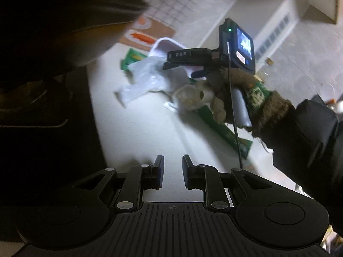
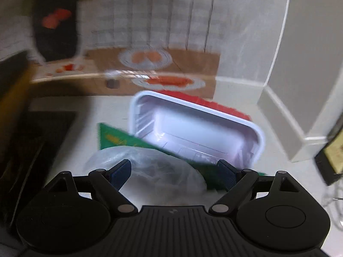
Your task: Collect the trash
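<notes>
right gripper wide open, empty, over the plastic bag by the tray mid-worktop: drop lower, pinch crumpled bulk; left gripper narrowly open, empty.

Brown food-print mat, white tiled wall

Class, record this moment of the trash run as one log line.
right gripper: open, straddling clear plastic bag | left gripper: open, empty | white tray: on counter, tilted | green wrapper: beneath tray
</notes>
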### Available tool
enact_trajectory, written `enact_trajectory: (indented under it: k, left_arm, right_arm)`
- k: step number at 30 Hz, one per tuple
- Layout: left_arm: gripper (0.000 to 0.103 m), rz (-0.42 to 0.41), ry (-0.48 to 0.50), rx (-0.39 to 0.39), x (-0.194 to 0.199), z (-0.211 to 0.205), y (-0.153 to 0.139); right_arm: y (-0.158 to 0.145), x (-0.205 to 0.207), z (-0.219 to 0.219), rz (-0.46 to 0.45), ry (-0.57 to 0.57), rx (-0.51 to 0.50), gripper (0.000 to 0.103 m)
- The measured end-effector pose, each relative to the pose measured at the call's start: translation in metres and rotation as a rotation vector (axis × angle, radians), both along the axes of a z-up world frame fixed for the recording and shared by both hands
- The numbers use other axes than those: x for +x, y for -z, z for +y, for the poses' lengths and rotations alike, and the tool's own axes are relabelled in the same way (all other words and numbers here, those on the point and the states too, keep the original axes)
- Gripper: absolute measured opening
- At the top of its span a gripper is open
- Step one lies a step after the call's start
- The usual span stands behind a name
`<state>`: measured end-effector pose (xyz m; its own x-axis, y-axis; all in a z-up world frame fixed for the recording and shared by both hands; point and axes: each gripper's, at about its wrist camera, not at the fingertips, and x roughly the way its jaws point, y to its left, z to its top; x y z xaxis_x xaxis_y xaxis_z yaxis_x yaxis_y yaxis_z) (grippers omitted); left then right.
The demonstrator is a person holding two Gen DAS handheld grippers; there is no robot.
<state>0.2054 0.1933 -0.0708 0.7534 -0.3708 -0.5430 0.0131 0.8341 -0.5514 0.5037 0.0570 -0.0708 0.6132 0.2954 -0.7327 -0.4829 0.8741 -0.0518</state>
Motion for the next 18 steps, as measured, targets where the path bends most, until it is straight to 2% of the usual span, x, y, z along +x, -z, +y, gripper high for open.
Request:
enact_trajectory:
  k: [3, 6, 8, 10, 16, 18]
  left_arm:
    - [0.021, 0.025, -0.011, -0.021, 0.006, 0.005, 0.008]
    - [0.021, 0.046, -0.018, -0.044, 0.008, 0.005, 0.011]
    - [0.021, 0.047, -0.024, -0.049, 0.008, 0.003, 0.009]
    - [0.021, 0.046, -0.033, -0.044, 0.008, 0.0, 0.006]
    - [0.021, 0.036, -0.067, -0.031, -0.002, -0.001, -0.004]
    - [0.021, 0.044, -0.094, -0.028, -0.005, 0.003, -0.003]
  right_arm:
    - [0.015, 0.024, 0.0, 0.066, 0.037, 0.013, 0.087]
    - [0.028, 0.029, -0.01, 0.18, 0.037, 0.064, 0.087]
    - [0.028, 0.018, -0.015, 0.203, 0.005, 0.071, 0.078]
    - [0.024, 0.003, -0.019, 0.223, -0.043, 0.068, 0.054]
    - [0.009, -0.046, -0.03, 0.314, -0.173, 0.128, 0.031]
    - [0.004, -0.067, -0.036, 0.33, -0.219, 0.152, 0.029]
